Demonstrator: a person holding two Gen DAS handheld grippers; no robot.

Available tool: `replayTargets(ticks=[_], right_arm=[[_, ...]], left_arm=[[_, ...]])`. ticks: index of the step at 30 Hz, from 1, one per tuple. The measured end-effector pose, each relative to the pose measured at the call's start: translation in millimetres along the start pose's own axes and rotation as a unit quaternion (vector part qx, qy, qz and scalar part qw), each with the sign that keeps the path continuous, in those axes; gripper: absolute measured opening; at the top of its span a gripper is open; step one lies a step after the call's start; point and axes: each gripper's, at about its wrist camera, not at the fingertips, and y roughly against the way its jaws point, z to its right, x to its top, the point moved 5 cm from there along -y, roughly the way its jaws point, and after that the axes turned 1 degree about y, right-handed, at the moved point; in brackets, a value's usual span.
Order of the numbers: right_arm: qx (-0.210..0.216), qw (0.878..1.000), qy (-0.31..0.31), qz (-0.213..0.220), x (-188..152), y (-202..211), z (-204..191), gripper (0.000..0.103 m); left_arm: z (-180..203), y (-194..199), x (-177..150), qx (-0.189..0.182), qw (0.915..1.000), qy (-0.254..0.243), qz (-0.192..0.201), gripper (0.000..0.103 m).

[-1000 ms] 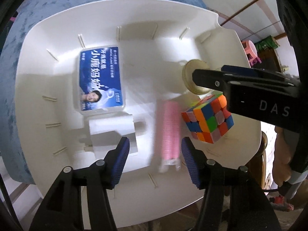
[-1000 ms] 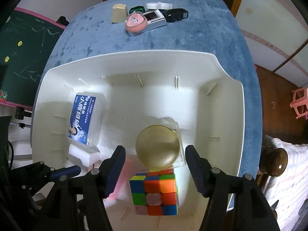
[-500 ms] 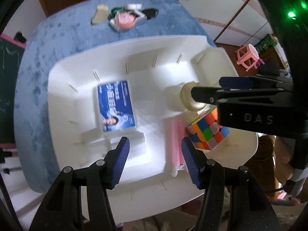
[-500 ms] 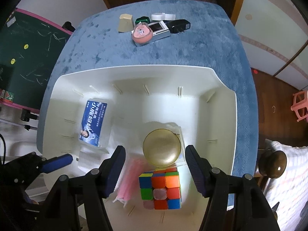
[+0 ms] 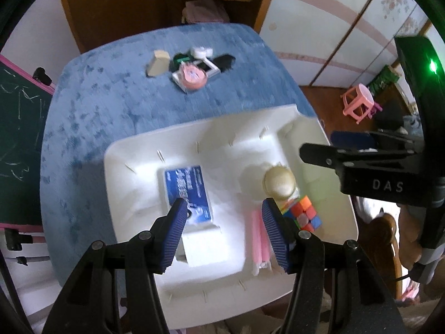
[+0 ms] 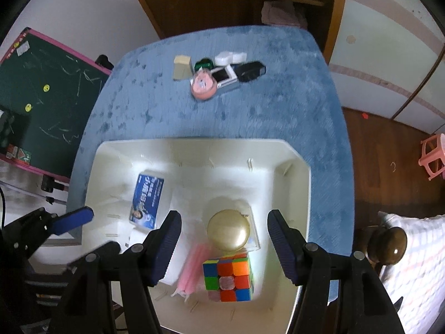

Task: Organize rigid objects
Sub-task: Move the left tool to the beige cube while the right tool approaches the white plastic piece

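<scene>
Right wrist view: both claws spread, empty, above the bin [image 6: 301, 183]. Cube [image 6: 228, 277], gold lid [image 6: 228, 229], blue box [image 6: 146, 201] already inside. Leftover items [image 6: 219, 76] sit clustered at the table's [image 6: 278, 111] far edge: approach from above, grab the outermost first.

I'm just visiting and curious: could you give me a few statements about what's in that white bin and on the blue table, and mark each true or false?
1. The Rubik's cube lies inside the white bin. True.
2. The left gripper is holding the pink candles. False: its jaws are open and empty above the bin.
3. The pink round case is in the bin. False: it sits on the blue table beyond the bin.
4. The gold round lid is beside the cube. True.
5. The right gripper grips the cube. False: it is open, holding nothing.
</scene>
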Motion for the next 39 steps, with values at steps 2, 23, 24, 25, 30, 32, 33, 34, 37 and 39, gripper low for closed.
replayTargets(ticks=[2,23,24,25,30,32,33,34,37,39], right_arm=[[0.001,1.0,-0.003,0.006,4,5,3,0.065],[0.005,0.999,-0.015,0.049,70,44,11,0.065],[0.004,0.999,-0.016,0.052,75,47,11,0.065],[0.003,0.998,-0.016,0.055,81,50,12,0.065],[0.0,0.997,-0.011,0.075,112,72,12,0.065],[-0.005,0.996,-0.006,0.085,126,82,11,0.065],[-0.01,0.996,-0.002,0.09,133,86,10,0.065],[-0.015,0.996,0.001,0.093,137,89,10,0.065],[-0.031,0.994,0.008,0.109,159,102,9,0.065],[-0.031,0.993,0.005,0.116,175,109,9,0.065]], left_arm=[[-3,5,7,0.003,1.0,0.004,0.008,0.06],[-31,32,89,0.076,0.9936,-0.054,0.064,0.06],[-33,34,94,0.077,0.9932,-0.056,0.067,0.06],[-36,35,100,0.078,0.9929,-0.058,0.069,0.06],[-47,38,124,0.086,0.991,-0.069,0.075,0.06],[-50,37,133,0.094,0.9898,-0.076,0.076,0.06],[-53,36,139,0.098,0.9891,-0.08,0.075,0.06],[-54,36,142,0.099,0.9888,-0.082,0.074,0.06],[-59,37,158,0.103,0.9875,-0.093,0.075,0.06],[-61,38,168,0.108,0.9859,-0.101,0.079,0.06]])
